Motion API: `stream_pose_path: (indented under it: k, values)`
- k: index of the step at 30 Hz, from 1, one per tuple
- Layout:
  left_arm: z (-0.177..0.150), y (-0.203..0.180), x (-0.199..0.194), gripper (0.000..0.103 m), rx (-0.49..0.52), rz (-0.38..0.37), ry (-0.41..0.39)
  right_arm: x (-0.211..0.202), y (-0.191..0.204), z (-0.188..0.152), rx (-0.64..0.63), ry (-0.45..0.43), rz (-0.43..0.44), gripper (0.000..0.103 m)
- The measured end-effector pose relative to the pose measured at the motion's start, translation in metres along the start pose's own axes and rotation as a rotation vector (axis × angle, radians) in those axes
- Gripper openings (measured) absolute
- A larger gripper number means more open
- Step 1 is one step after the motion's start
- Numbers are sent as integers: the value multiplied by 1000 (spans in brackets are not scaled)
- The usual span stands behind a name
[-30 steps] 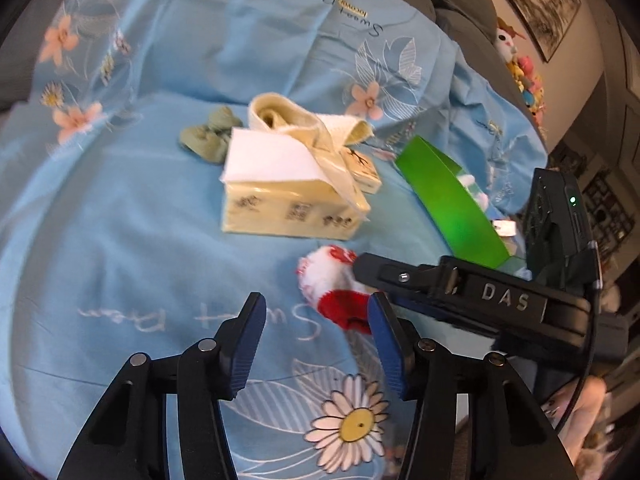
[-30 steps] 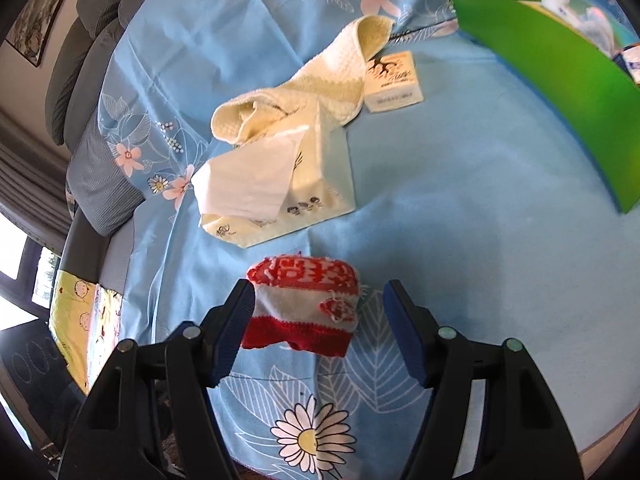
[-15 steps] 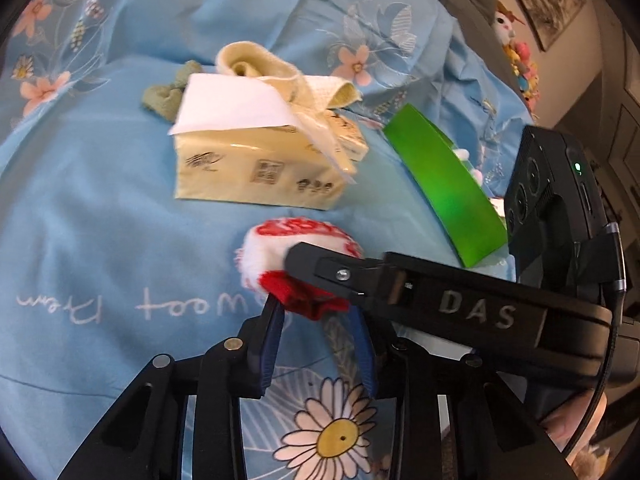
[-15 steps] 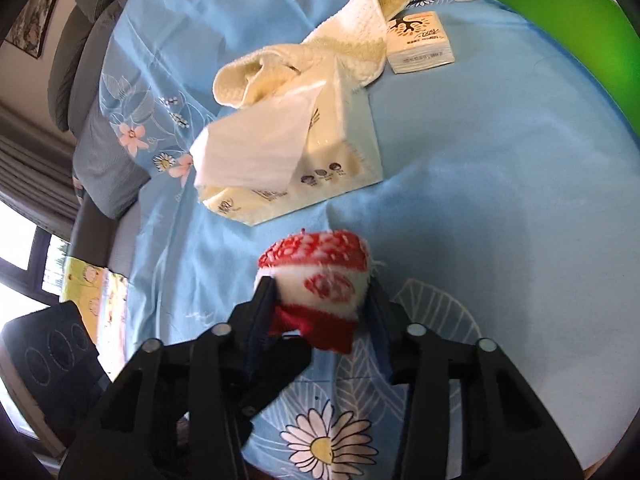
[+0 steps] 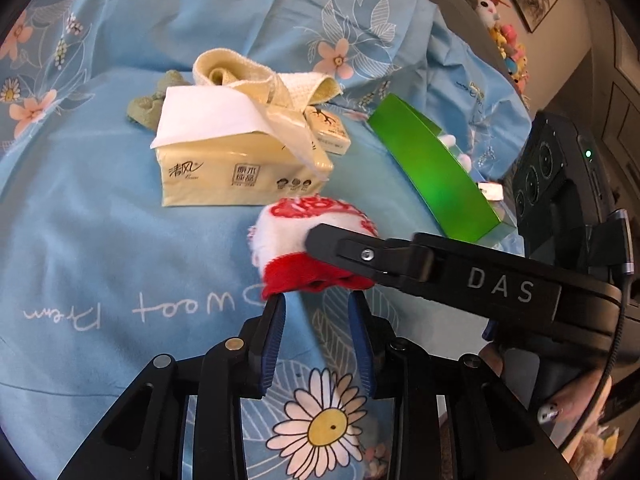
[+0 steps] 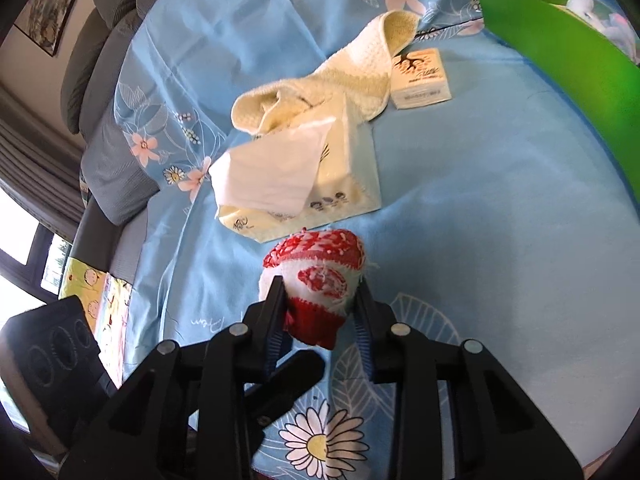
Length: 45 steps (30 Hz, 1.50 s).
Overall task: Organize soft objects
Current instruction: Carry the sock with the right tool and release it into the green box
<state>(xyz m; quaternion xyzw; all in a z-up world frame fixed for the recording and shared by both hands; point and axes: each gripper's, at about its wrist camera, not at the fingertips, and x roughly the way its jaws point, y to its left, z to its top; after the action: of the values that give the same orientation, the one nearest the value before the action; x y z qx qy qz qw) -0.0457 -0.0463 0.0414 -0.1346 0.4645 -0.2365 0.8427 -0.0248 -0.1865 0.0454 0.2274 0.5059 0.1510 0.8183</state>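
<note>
A rolled red-and-white sock (image 5: 288, 232) (image 6: 320, 264) sits on the blue floral sheet (image 5: 100, 240) in front of a tissue pack. My right gripper (image 6: 320, 292) has the sock between its jaws, which are closing, and both pads press its sides. In the left wrist view, one of the right gripper's fingers (image 5: 360, 252) lies across the sock. My left gripper (image 5: 316, 304) is narrowed on the sock's red cuff from the near side. One of its fingers (image 6: 292, 372) shows below the sock in the right wrist view.
Behind the sock lie a yellow tissue pack (image 5: 224, 168) (image 6: 348, 168), a cream towel (image 5: 248, 76) (image 6: 340, 76) and a small tissue packet (image 5: 328, 132) (image 6: 420, 80). A green box (image 5: 432, 168) (image 6: 560, 60) stands at the right. A grey-green sock (image 5: 148, 100) lies at the back left.
Both grippers moved in on the sock and narrowed from wide open. The right one now clamps its sides, the left one its red cuff, and the sock looks squeezed upright.
</note>
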Motion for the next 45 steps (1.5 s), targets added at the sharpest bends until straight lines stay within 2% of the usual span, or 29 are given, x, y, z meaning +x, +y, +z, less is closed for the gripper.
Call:
stream_pose_path:
  k: [4,8,10,13,15,17,21,24,27,31,36,40,45]
  values:
    - [2,11,-5,33,-39,43,2,1,-7,0,12,12,-42,31]
    - [9,23,-1,36,-96,45,-27,1,-9,1,11,30,-25,31]
    - [10,25,8,36,-102,19,-7,2,-7,0,2,33,-33,31]
    - [11,24,20,35,-80,50,0,6,-9,0,-7,37,-64,32]
    - [13,22,23,31,-61,43,-2,9,-13,2,6,45,-62,32]
    - [15,19,23,20,-50,13,-7,8,-16,4,12,41,-60,31]
    - [22,3,18,18,-7,8,-37,-6,-12,5,-25,-14,-80,31]
    - [36,-19,9,17,56,-6,-73,-27,-11,9,-40,-79,-73,31]
    - [58,-45,5,17,110,-68,-98,-59,-13,21,-32,-178,-70,31]
    - [87,-100,8,17,212,-120,-136,-110,-30,41,23,-314,-82,32]
    - [125,-177,35,17,339,-200,-141,-176,-63,68,87,-470,-155,32]
    - [144,-221,74,17,377,-262,-93,-204,-103,89,174,-535,-212,32]
    - [137,-258,117,17,422,-306,-13,-221,-157,85,311,-594,-241,32]
